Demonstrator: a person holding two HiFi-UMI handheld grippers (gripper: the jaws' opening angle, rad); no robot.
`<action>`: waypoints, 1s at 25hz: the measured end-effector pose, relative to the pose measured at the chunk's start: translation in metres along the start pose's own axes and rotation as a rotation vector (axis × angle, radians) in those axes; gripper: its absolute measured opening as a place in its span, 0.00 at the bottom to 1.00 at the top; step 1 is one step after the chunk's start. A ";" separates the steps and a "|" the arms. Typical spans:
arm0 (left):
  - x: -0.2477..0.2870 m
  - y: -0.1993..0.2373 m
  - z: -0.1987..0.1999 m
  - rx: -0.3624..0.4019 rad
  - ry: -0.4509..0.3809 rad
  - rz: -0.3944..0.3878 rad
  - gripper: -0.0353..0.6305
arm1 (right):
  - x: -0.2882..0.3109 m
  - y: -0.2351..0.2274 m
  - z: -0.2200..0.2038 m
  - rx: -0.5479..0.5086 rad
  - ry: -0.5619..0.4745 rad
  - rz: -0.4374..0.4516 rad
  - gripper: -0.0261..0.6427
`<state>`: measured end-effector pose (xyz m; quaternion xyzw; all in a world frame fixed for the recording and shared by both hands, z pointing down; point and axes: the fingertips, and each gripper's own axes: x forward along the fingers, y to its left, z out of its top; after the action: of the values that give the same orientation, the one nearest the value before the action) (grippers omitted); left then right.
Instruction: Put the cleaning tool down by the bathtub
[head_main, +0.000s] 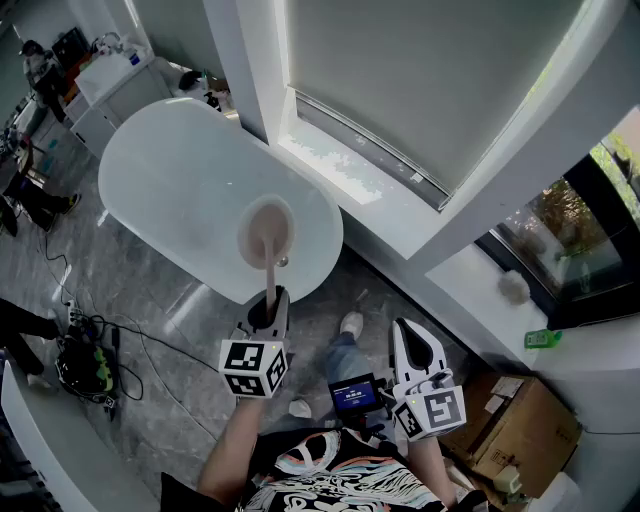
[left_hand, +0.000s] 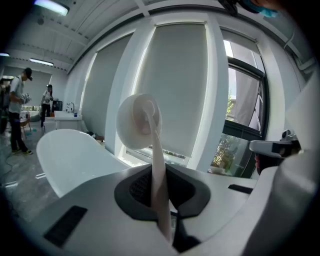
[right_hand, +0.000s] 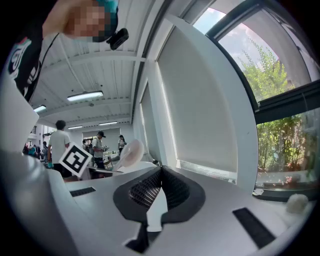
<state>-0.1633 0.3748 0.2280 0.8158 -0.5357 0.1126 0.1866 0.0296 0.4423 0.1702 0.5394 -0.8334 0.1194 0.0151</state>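
**Cleaning tool pinched in left hand-held gripper, over the tub end**

Left hand-held gripper (head_main: 268, 305): jaws nearly together, pinching the thin pinkish handle of the cleaning tool (head_main: 267, 238). In the left gripper view the handle runs up out of the dark pads, and the tool's round pale head sits above the jaw tips. The tool is off the floor, carried only by this grip.

Right hand-held gripper (head_main: 408, 335): jaws pressed together at the tips, nothing between them. It is held to the right of the left one, apart from the tool and the tub.

Tool position: in the head view the round head overlaps the near end of the bathtub (head_main: 170, 175), and the handle crosses its rim.

Containers: the white oval bathtub stands on grey marbled floor beside the window wall. A cardboard box (head_main: 522, 428) sits on the floor at lower right below the window sill (head_main: 470, 275); its contents cannot be made out.

Count: two hand-held grippers, one cleaning tool, one bathtub, one cardboard box.
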 end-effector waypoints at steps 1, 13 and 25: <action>-0.039 -0.014 -0.003 -0.006 -0.018 0.022 0.10 | -0.025 0.010 0.006 0.003 -0.010 0.009 0.08; -0.208 -0.138 -0.003 -0.017 -0.202 0.067 0.10 | -0.160 0.053 0.044 -0.056 -0.058 0.145 0.08; -0.192 -0.179 -0.007 -0.001 -0.228 0.034 0.10 | -0.208 0.026 0.054 -0.084 -0.168 0.151 0.08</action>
<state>-0.0758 0.6015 0.1280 0.8138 -0.5675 0.0219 0.1231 0.0987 0.6270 0.0814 0.4821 -0.8742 0.0395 -0.0415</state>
